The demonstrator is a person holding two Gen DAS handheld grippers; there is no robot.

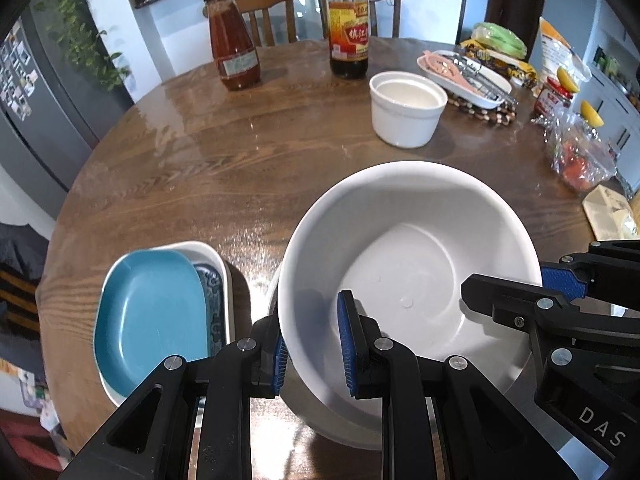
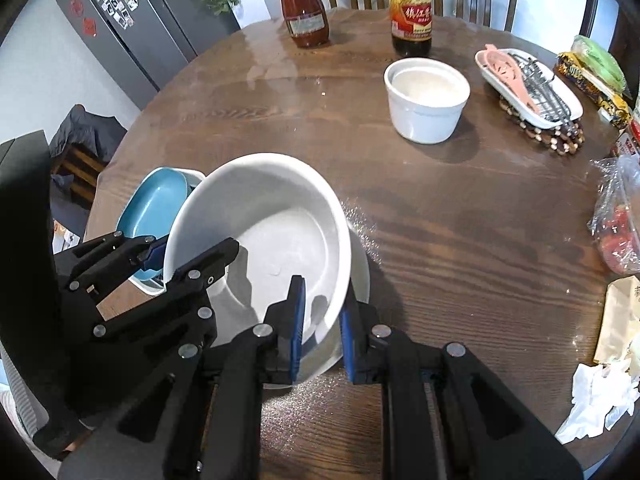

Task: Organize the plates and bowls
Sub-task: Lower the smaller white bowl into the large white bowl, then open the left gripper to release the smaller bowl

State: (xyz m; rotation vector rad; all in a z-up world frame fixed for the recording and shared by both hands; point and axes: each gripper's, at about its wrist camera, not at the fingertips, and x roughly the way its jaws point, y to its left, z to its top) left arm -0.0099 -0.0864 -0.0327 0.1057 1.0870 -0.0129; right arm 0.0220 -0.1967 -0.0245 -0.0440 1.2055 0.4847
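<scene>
Two tools grip one large white bowl [image 1: 404, 264] from opposite sides of its rim, above a round wooden counter [image 1: 224, 160]. The left tool [image 1: 312, 348] is nearly closed, one blue pad inside the bowl wall and the other outside, pressing the rim between them. The right tool [image 2: 322, 332] is likewise almost closed on the opposite rim, one pad inside and one outside. In the right wrist view the bowl sits tilted, its open side turned toward the camera, and it hangs over a wider white dish [image 2: 360, 268] that lies on the counter just beneath both tools.

Just to the left of the left tool, a blue plate [image 1: 152, 312] rests inside a white rectangular dish [image 1: 224, 272], with a patterned blue plate [image 1: 212, 292] showing at its edge.

Ahead of the tools and well apart from them, a small white ramekin [image 1: 404, 110] stands upright on the counter. Farther ahead and to the right, a white oval tray [image 1: 484, 84] holding a pink scoop and a metal utensil sits on a beaded trivet [image 1: 496, 114]. At the far edge ahead stand a jar of red sauce [image 1: 234, 44] and a dark bottle with a red and yellow label [image 1: 348, 28]. To the right of the tools lies a clear plastic bag of tomatoes [image 1: 580, 156], and crumpled white paper [image 2: 600, 400] lies close beside the right tool.
</scene>
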